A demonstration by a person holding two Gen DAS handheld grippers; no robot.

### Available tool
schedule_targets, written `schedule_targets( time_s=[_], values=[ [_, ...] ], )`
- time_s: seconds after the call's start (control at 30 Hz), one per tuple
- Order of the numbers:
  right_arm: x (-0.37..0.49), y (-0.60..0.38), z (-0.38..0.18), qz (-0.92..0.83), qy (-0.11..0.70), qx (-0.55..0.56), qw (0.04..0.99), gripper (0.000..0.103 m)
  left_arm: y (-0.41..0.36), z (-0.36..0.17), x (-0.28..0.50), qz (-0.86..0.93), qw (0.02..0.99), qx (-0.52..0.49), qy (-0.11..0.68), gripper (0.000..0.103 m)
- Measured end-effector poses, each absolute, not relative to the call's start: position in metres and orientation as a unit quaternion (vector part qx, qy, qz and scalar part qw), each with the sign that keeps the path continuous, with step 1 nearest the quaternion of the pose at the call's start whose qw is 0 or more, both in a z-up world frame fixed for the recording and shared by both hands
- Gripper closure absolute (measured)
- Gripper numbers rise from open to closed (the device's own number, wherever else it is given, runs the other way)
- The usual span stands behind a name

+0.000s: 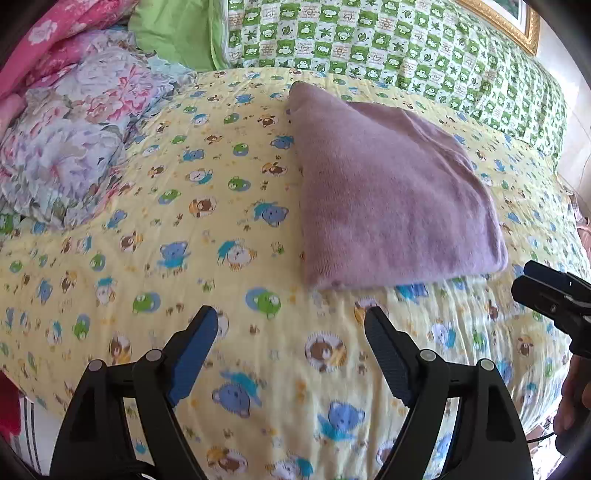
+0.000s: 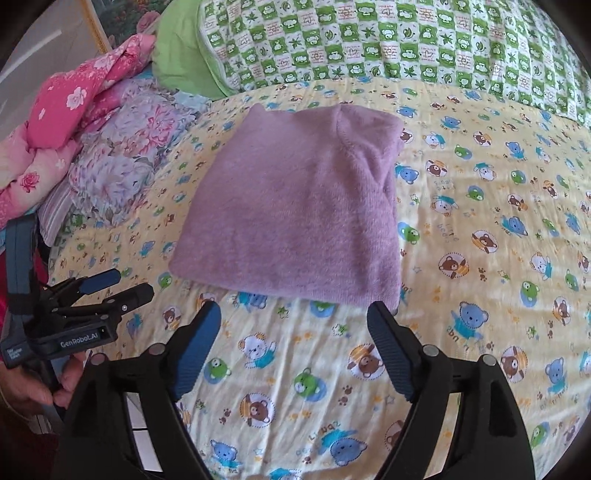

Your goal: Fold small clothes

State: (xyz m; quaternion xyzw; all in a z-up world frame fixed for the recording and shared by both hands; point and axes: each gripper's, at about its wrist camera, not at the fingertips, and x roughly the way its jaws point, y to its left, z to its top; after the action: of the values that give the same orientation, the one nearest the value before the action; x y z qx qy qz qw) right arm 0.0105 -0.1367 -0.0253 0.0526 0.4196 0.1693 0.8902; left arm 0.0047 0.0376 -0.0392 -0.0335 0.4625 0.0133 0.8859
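Observation:
A purple knitted garment (image 1: 391,192) lies folded into a flat rectangle on the yellow bear-print sheet (image 1: 184,229). My left gripper (image 1: 291,314) hovers over the sheet just in front of the garment's near edge, open, with nothing between its blue pads. From the right wrist view the same garment (image 2: 295,214) lies just beyond my right gripper (image 2: 293,308), which is open and empty too. Each gripper shows in the other's view: the right gripper (image 1: 524,278) at the right edge, the left gripper (image 2: 133,283) at the left, jaws apart, held by a hand (image 2: 33,387).
A floral quilt (image 1: 74,147) and pink bedding (image 2: 74,96) are heaped at the left. A green checked blanket (image 1: 369,40) and a green pillow (image 2: 177,55) run along the back. A gold picture frame (image 1: 517,22) hangs behind. Bare sheet (image 2: 498,221) stretches to the right of the garment.

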Motion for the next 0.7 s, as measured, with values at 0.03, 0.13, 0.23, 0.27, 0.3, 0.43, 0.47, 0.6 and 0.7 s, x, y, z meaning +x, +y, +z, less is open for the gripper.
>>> schedule_targets(
  time_s=[0.03,0.13,0.23,0.27,0.3,0.43,0.47,0.6,0.7],
  values=[
    [0.008,-0.136,-0.024,0.169,0.418,0.051,0.891,0.02,0.037,-0.039,0.001,0.015,0.886,-0.032,0.463,0.021],
    [-0.004,-0.137,-0.015,0.169,0.399,0.047,0.9,0.018,0.035,-0.031,-0.008,0.013,0.889,-0.034,0.456,0.021],
    [-0.014,-0.139,-0.003,0.164,0.377,0.044,0.911,0.011,0.032,-0.015,-0.015,0.011,0.897,-0.034,0.441,0.021],
    [-0.017,-0.14,0.001,0.165,0.37,0.045,0.913,0.01,0.031,-0.01,-0.016,0.01,0.899,-0.034,0.437,0.021],
    [-0.02,-0.141,0.007,0.164,0.361,0.044,0.917,0.009,0.03,-0.004,-0.018,0.011,0.902,-0.033,0.43,0.021],
    [-0.024,-0.142,0.021,0.163,0.346,0.04,0.923,0.003,0.024,0.015,-0.022,0.01,0.912,-0.024,0.408,0.02],
    [-0.025,-0.141,0.025,0.164,0.344,0.037,0.924,0.002,0.021,0.018,-0.021,0.007,0.913,-0.02,0.407,0.02],
    [-0.024,-0.139,0.035,0.172,0.333,0.026,0.927,0.0,0.013,0.028,-0.015,-0.011,0.911,-0.009,0.412,0.018],
    [-0.019,-0.137,0.035,0.176,0.331,0.014,0.927,0.0,0.009,0.025,-0.009,-0.015,0.909,-0.005,0.416,0.018]
  ],
)
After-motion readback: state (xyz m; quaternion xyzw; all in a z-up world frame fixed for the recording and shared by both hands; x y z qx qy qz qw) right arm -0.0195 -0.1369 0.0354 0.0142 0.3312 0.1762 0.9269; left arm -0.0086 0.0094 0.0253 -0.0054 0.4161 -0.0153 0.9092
